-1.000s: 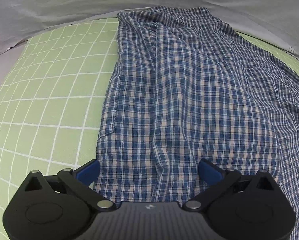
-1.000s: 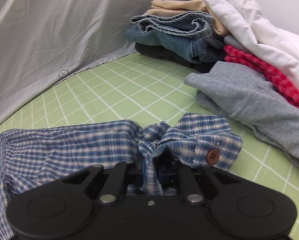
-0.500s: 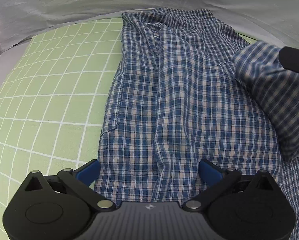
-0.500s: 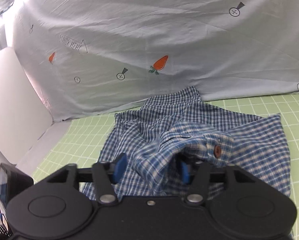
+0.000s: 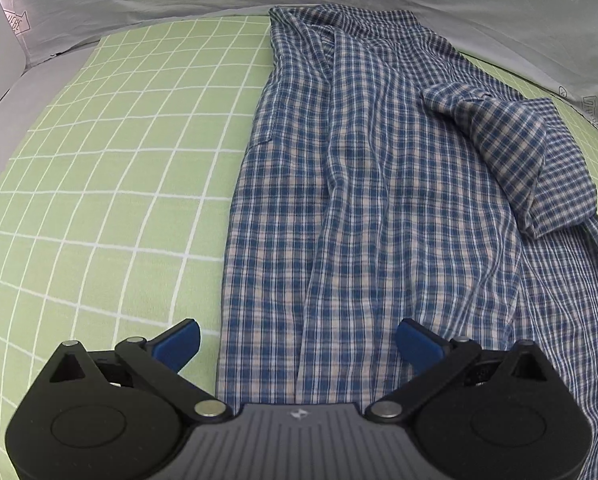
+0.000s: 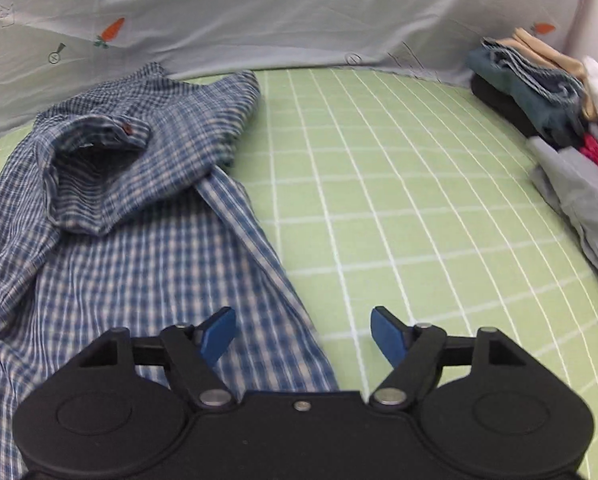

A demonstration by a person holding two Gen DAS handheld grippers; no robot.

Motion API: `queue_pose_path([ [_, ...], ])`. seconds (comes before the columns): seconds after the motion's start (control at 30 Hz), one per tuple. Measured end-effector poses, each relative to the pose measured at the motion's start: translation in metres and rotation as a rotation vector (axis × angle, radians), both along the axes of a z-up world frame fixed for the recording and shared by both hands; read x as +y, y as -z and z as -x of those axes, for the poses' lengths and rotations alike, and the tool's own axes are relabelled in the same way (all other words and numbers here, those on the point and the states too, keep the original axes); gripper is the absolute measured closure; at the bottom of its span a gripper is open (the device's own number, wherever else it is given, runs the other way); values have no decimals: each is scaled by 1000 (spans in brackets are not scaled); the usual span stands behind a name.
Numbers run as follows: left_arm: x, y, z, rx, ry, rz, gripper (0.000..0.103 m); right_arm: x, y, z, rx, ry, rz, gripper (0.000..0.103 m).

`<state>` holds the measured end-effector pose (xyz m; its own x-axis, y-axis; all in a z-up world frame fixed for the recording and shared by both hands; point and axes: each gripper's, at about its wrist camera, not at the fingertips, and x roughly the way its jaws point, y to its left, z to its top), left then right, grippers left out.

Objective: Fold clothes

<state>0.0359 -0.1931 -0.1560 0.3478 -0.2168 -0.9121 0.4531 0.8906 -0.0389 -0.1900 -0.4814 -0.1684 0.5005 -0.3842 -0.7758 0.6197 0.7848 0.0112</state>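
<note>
A blue and white checked shirt (image 5: 363, 184) lies flat on the green grid mat (image 5: 111, 168), collar at the far end. Its right sleeve (image 5: 511, 140) is folded in over the body. My left gripper (image 5: 297, 344) is open and empty, hovering over the shirt's near hem. In the right wrist view the shirt (image 6: 111, 208) fills the left side, with the sleeve cuff (image 6: 95, 156) and its brown button lying on top. My right gripper (image 6: 303, 334) is open and empty above the shirt's right edge and the mat (image 6: 399, 184).
A pile of unfolded clothes (image 6: 559, 120) (jeans, beige, white, red check, grey) lies at the mat's far right. A pale sheet with carrot prints (image 6: 259, 12) hangs behind the mat. A white wall panel (image 5: 3, 80) stands at the far left.
My right gripper carried the sleeve cuff over the shirt body, let it go and opened, then pulled back to the shirt's right edge. My left gripper stayed open over the hem.
</note>
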Motion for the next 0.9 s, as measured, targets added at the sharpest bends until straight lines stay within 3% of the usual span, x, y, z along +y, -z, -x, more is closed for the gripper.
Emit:
queue_pose_path([
  [0.17, 9, 6, 33, 21, 35, -32, 0, 5, 5, 40, -20, 68, -59, 46],
  [0.33, 21, 12, 62, 17, 73, -75, 0, 25, 4, 56, -18, 38, -47, 50],
  [0.4, 27, 14, 70, 16, 69, -67, 0, 34, 4, 62, -17, 21, -42, 62],
  [0.53, 37, 17, 79, 13, 58, -50, 0, 51, 2, 62, -6, -37, -19, 98],
  [0.7, 42, 18, 88, -7, 65, -53, 0, 78, -11, 51, -25, -103, 24, 101],
  [0.9, 48, 17, 96, -4, 79, -59, 0, 134, -24, 30, -89, -329, 18, 100],
])
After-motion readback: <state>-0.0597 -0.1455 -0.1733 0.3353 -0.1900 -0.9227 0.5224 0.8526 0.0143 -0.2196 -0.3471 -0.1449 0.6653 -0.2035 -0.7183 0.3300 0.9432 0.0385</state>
